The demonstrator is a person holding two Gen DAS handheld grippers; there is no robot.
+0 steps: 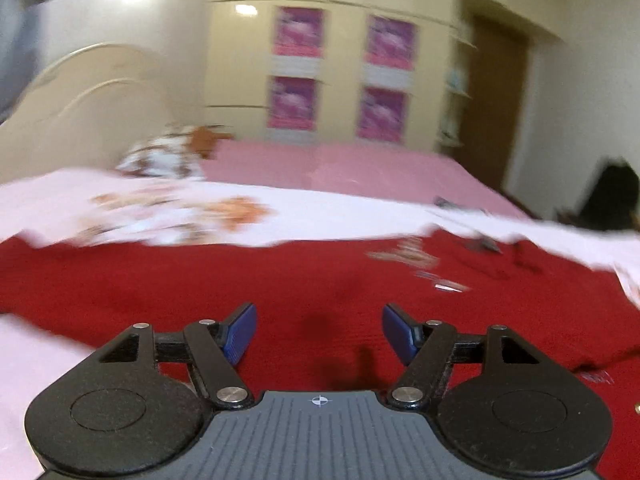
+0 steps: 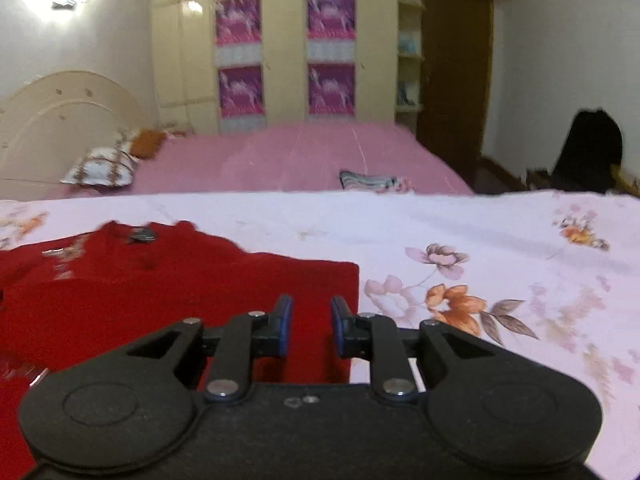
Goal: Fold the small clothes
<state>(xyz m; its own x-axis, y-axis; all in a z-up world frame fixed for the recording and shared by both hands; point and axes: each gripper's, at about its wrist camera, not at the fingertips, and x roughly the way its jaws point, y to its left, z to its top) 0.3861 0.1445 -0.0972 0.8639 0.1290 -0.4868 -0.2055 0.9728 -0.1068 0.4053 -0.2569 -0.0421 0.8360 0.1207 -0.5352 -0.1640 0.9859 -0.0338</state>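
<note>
Red knit garment lies flat on floral sheet — ribbed texture, straight edge. Left gripper fingers spread wide; right gripper fingers narrow, holding nothing.

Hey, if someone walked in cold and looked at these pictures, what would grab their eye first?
The red garment spread flat on the pale floral sheet, below both grippers. Next, four magenta posters on the cream wardrobe behind the pink bed.
</note>
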